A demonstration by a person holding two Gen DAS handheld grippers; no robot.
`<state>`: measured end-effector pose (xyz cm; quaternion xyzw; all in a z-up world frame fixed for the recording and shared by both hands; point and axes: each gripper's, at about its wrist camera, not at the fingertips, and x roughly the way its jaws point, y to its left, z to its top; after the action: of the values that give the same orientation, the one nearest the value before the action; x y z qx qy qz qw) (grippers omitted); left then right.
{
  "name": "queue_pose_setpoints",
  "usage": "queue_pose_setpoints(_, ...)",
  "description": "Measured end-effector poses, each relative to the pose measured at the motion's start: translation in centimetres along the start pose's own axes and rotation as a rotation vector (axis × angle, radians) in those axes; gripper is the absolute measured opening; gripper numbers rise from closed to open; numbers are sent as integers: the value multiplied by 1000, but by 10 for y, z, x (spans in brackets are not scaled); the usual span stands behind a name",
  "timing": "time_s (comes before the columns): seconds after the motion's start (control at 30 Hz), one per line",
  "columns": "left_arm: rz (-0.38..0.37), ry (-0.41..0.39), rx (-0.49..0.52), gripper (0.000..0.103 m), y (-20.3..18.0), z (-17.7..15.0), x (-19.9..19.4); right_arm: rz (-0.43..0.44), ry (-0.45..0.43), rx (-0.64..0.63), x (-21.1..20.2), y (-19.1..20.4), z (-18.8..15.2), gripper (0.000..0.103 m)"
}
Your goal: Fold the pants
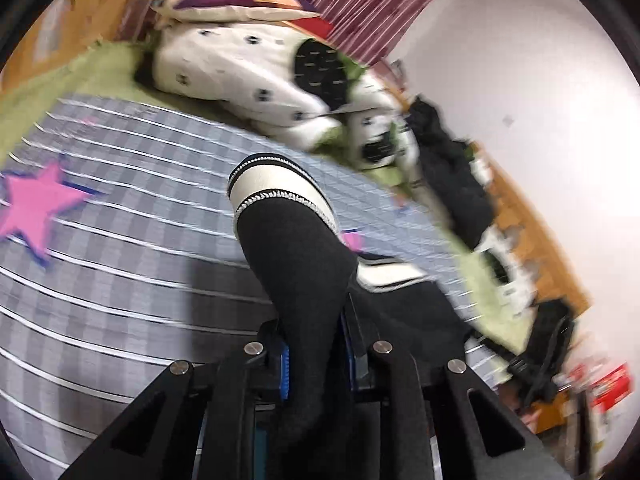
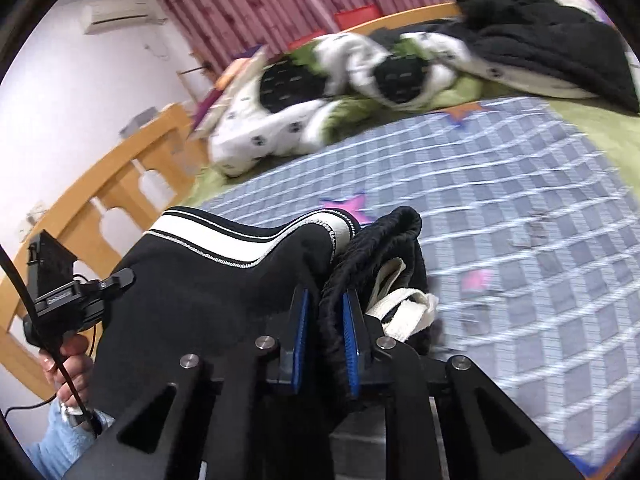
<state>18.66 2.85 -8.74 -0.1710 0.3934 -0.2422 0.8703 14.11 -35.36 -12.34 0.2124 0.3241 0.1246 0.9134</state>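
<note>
Checked blue-grey bedspread (image 2: pixel 500 208) with pink stars covers most of the bed and gives the widest flat room, open ahead of both claws; a rumpled white spotted quilt (image 1: pixel 240 64) and a heap of dark clothes (image 2: pixel 540 44) crowd the far edge, and the wooden bed frame (image 2: pixel 120 184) bounds one side. Black pants (image 2: pixel 208 280) with a white side stripe are off the spread, strung between the two claws. In its own view the right gripper (image 2: pixel 326 332) is clamped on the gathered black waistband, blue pads pressing it from both sides, with the white drawstring (image 2: pixel 404 304) dangling just beside (a loose end that could get caught in the fold). The left gripper (image 1: pixel 316 344) is closed tight on dark cloth of a leg, the striped cuff (image 1: pixel 276 192) hanging beyond it. Judging from this, the step is carrying the garment out to lay it flat. It would go best with both grips kept level and the cloth taut, set down mid-spread, well short of the quilt.
</note>
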Motion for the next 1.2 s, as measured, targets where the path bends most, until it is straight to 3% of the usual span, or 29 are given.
queue_pose_setpoints(0.07, 73, 66, -3, 24, 23, -5, 15, -3, 7, -24, 24, 17, -5, 7)
queue_pose_setpoints(0.1, 113, 101, -19, 27, 37, -12, 27, -35, 16, -31, 30, 19, -8, 9)
queue_pose_setpoints(0.17, 164, 154, -40, 34, 60, -28, 47, -190, 71, -69, 51, 19, -16, 17)
queue_pose_setpoints(0.2, 169, 160, -44, 40, 65, -34, 49, -219, 104, -73, 56, 14, -21, 17)
queue_pose_setpoints(0.27, 155, 124, -54, 49, 71, -44, 43, -233, 107, -59, 51, 3, -24, 22)
queue_pose_setpoints(0.33, 186, 95, -44, 61, 71, -50, 35, -262, 78, -34, 31, -6, -25, 30)
queue_pose_setpoints(0.5, 304, 38, 5, 65, 70, -59, 11, -431, 74, -167, 12, -10, -38, 42)
queue_pose_setpoints(0.6, 390, -5, 44, 65, 72, -67, -4, -506, 43, -203, 15, -22, -54, 57)
queue_pose_setpoints(0.67, 444, -17, 61, 65, 78, -75, -11, -498, 50, -160, 23, -37, -60, 60)
queue_pose_setpoints(0.77, 550, 4, 41, 63, 96, -89, -8, -453, 95, -40, 28, -65, -56, 78)
queue_pose_setpoints(0.83, 544, 5, 30, 63, 106, -94, -5, -425, 80, 6, 25, -75, -55, 86)
queue_pose_setpoints(0.97, 550, 2, 42, 67, 108, -92, -1, -476, 92, -22, 30, -70, -57, 88)
queue_pose_setpoints(1.2, 530, -1, 34, 70, 109, -95, 0, -476, 93, -2, 30, -73, -55, 91)
